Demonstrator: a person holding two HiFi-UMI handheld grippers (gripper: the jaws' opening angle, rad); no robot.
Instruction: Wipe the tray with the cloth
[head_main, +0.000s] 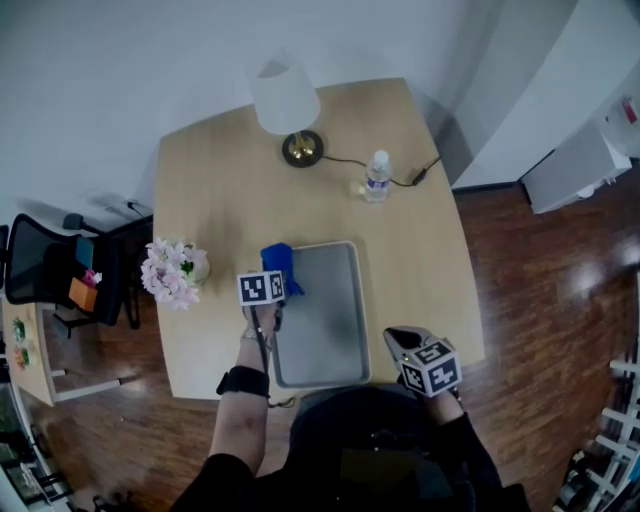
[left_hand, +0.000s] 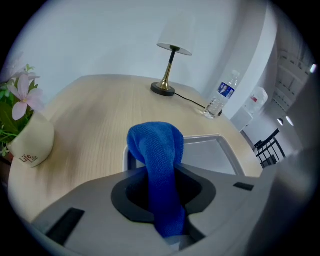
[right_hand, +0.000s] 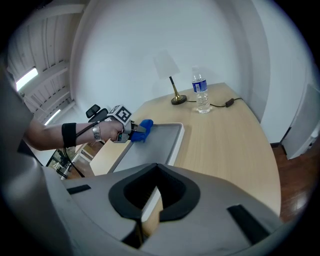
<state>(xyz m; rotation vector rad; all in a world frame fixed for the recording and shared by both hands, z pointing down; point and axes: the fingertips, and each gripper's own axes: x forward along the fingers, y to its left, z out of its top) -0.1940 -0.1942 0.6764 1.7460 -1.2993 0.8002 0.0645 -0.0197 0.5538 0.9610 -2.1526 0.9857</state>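
At the far left, on the dark wooden floor (head_main: 540, 270), a black office chair (head_main: 40, 265) stands beside the left edge of the pale wooden tabletop (head_main: 430, 260). A plain white wall (head_main: 100, 60) lies beyond the tabletop's far edge. A cream vase of pink and white flowers (head_main: 172, 270) sits close to the left edge.

The left hand-held gripper (left_hand: 161, 185) is closed on the bright blue terry cloth (head_main: 280, 262). The cloth is pinched between the jaws, and its free end bulges forward over the far-left corner of the flat grey rectangular tray (head_main: 330, 320). The tray lies against the middle of the tabletop's near edge, with its long sides running toward the far edge.

At the middle of the far edge stands a table lamp with a white shade and a brass foot (head_main: 288, 105). Its black cable (head_main: 400, 178) trails right, passing beside a clear plastic water bottle with a blue label (head_main: 377, 176).

The right hand-held gripper (right_hand: 150, 197) hovers at the tabletop's near-right corner, just beside the tray's right rim. Its jaws stand a narrow slit apart and grip nothing; the rim and bare wood show through the gap. A white cabinet (head_main: 575, 170) stands on the floor at the far right.
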